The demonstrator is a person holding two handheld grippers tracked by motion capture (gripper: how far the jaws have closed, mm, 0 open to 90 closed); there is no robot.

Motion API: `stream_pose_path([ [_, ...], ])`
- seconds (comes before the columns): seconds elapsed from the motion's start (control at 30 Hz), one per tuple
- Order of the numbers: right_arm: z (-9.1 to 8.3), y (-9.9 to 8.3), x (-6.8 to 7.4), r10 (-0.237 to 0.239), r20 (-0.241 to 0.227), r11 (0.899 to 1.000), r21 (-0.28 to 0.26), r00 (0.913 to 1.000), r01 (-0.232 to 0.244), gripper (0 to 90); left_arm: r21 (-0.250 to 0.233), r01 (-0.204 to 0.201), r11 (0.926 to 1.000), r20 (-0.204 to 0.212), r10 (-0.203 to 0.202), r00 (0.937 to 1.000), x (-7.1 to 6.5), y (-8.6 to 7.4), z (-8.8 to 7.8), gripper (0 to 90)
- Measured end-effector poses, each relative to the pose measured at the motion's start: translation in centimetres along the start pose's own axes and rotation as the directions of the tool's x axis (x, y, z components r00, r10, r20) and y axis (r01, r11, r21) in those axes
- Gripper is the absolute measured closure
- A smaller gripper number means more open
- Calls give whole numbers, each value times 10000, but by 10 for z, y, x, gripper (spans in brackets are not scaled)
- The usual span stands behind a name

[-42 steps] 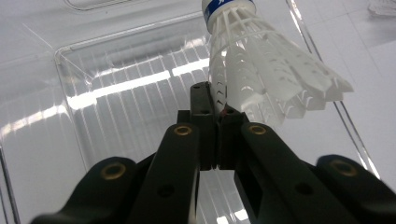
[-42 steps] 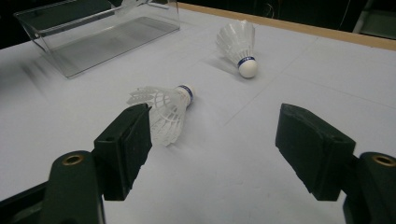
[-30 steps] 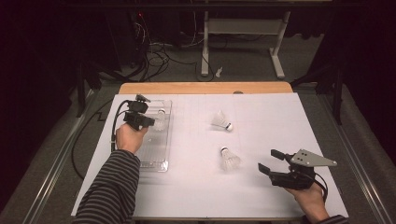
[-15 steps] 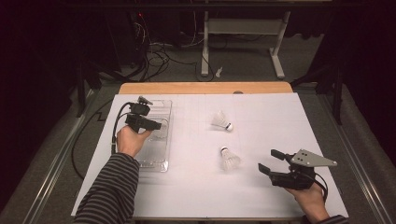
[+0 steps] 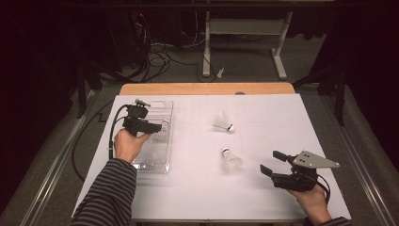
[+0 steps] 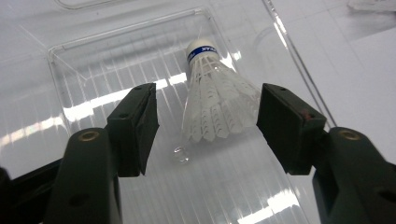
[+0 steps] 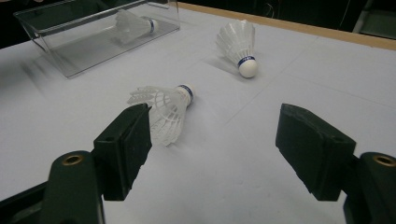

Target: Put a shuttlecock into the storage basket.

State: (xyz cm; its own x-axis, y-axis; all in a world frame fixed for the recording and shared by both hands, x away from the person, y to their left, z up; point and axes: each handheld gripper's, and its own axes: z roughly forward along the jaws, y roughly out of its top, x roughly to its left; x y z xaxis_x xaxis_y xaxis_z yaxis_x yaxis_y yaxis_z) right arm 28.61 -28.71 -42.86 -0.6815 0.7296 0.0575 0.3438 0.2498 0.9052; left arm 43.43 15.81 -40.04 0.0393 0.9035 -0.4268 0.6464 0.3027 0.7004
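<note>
Release is the step in hand: the left gripper [image 5: 157, 126] hangs over the clear plastic rectangular tray [image 5: 165, 165] at the table's left side, and its jaws have just been opening. In the left gripper view the white feathered shuttlecock with a blue band round its cork [image 6: 215, 95] lies on the ribbed tray floor between the two black pads [image 6: 137, 128], touched by neither. It rests on its side, cork pointing away from the gripper, so it looks already set down. To finish well, I judge that the hand should lift straight up with the jaws kept wide, so that no pad catches the feather skirt and drags the shuttlecock back out or tips the light tray.

The right gripper [image 5: 272, 162] rests low at the table's right side with its jaws wide apart and nothing between them. It faces a second white shuttlecock [image 7: 164, 108] lying on its side just ahead of its left pad, on the white paper sheet [image 5: 263, 117] that covers the table. A third white shuttlecock [image 7: 239, 45] lies farther off, cork toward the camera. Both are well apart from the tray.

Nothing lies between these two and the tray. Only its near wall [image 7: 70, 63] must be cleared from above.
</note>
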Motion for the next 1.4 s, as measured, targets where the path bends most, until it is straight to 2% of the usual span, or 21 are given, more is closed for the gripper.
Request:
stream_pose_path([
  [0.27, 0, 0, 0, 11, 20, 10000, 6, 10000, -11, 274, -553, -97, 9984, 675, 134, 9976, -11, -5, -19, 399],
  [0.47, 0, 0, -1, 21, 26, 10000, -25, 10000, -21, 274, -951, -54, 9955, 1329, 180, 9910, -15, -16, -39, 404],
  [0.73, -1, 0, 0, 13, 19, 10000, -71, 10000, -12, 274, -1322, -195, 9910, 1716, 423, 9843, -20, -24, -57, 405],
  [0.9, -1, 0, 0, 24, 45, 10000, -18, 10000, -24, 274, -1398, -312, 9897, 1956, 585, 9789, -24, -30, -63, 401],
  [1.4, -1, 0, -1, 100, 52, 9999, -60, 9999, -100, 274, -1517, -215, 9882, 2644, 615, 9624, -30, -42, -79, 391],
])
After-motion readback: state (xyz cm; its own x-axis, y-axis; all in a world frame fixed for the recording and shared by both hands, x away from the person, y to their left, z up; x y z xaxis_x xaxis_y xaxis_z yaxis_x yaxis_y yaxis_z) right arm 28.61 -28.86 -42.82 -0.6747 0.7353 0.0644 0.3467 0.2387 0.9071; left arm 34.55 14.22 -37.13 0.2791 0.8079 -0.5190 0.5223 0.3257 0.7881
